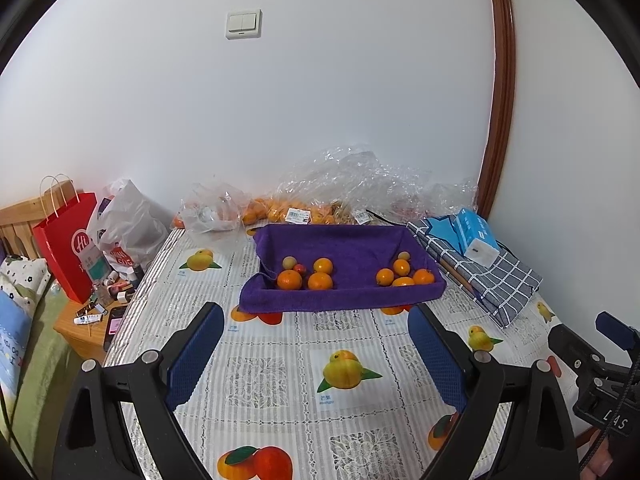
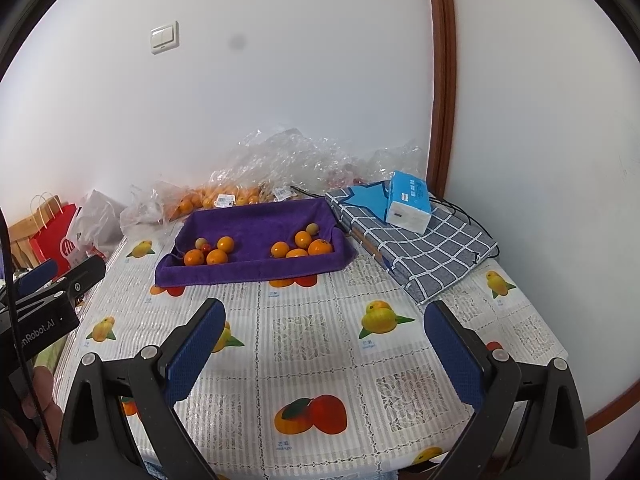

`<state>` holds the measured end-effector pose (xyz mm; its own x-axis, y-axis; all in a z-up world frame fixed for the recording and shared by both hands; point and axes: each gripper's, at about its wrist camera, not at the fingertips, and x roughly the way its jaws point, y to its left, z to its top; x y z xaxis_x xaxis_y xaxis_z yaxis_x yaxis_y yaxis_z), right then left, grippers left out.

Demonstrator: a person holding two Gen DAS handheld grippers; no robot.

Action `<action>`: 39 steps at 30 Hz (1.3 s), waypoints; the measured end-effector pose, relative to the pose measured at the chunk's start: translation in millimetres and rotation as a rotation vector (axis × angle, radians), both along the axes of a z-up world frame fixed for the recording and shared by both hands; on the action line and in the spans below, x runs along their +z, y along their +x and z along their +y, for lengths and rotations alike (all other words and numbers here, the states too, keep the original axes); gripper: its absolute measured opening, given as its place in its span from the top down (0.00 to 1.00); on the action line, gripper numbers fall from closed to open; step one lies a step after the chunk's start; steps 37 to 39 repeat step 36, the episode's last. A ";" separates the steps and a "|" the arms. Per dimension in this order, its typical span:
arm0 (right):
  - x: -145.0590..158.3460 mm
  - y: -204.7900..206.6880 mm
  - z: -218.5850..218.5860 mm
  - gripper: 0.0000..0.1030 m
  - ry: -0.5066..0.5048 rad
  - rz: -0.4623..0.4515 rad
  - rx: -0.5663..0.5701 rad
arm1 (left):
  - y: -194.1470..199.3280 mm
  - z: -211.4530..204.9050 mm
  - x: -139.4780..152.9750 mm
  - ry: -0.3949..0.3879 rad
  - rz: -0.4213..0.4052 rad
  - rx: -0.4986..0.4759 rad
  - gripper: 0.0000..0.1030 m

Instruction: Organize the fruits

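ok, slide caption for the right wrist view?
Right gripper open above the table, facing a purple tray of oranges.

It was a lived-in home bedroom: a table (image 1: pixel 280 360) under a fruit-print cloth stood against a white wall with a light switch (image 1: pixel 243 24), beside a wooden nightstand (image 1: pixel 80 328) cluttered with toiletries and a bed (image 1: pixel 24 320).
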<state>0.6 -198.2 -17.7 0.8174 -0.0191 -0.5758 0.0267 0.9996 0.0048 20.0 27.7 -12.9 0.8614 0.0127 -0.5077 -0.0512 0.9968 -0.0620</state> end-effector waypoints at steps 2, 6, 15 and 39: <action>0.4 -0.3 0.8 0.04 -0.002 -0.003 0.002 | 0.4 -0.1 0.2 0.000 -0.001 -0.001 0.09; 0.4 0.2 1.1 0.04 -0.001 -0.002 0.002 | 0.1 -1.0 1.4 0.001 -0.001 -0.002 0.09; -0.7 0.8 3.8 0.04 0.000 -0.002 0.005 | 0.8 -0.7 3.6 -0.001 -0.003 -0.003 0.09; -0.4 1.9 5.7 0.04 0.000 0.000 0.011 | 1.6 4.2 5.1 -0.005 -0.007 -0.002 0.09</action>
